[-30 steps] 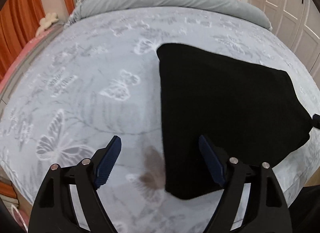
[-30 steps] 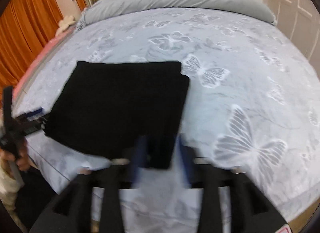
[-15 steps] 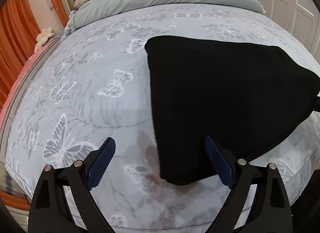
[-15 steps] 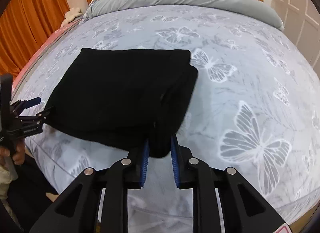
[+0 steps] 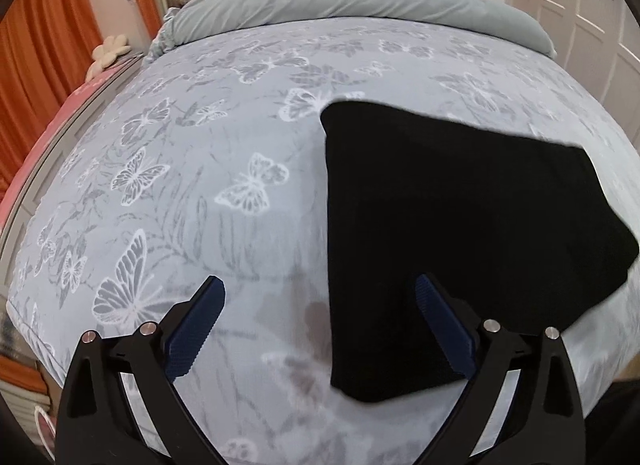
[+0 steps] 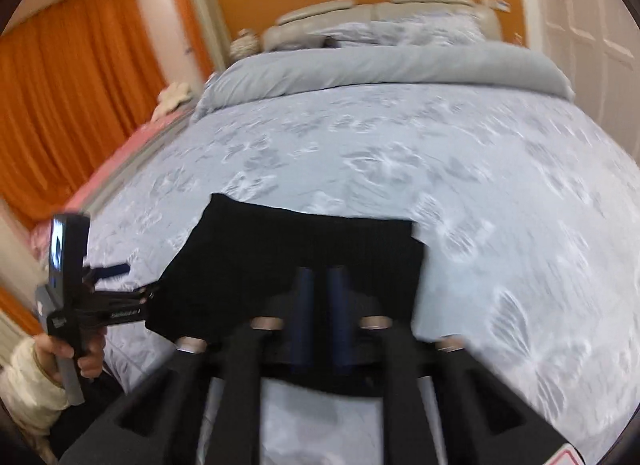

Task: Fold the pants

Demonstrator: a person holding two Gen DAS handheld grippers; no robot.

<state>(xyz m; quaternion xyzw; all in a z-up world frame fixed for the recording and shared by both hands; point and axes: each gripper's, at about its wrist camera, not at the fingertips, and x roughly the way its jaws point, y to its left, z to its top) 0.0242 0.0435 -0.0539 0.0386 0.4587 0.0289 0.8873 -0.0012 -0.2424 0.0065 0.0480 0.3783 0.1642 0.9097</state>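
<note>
Butterfly-print bedspread (image 5: 248, 153) carries folded black pants (image 5: 460, 225) near its foot edge; the left gripper (image 5: 320, 329) gapes wide, opening, over their corner. From the right wrist, the right gripper (image 6: 322, 305) is clamped on the pants' near edge.

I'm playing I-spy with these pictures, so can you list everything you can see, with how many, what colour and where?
pants: one, black, folded, on the near part of the bed
bedspread: one, pale grey-blue with white butterflies, covering the bed
duvet: one, plain grey, bunched across the far end of the bed
headboard: one, beige, padded, behind the pillows
curtains: orange, along the left side of the room
wardrobe doors: white, on the right
soft toy: one, cream, left of the bed
left gripper: one, black with blue pads, jaws opening, nothing pinched, pants corner between them
right gripper: one, black with blue pads, shut on the pants' near edge
hand: one, cream sleeve, holding the left gripper's handle
</note>
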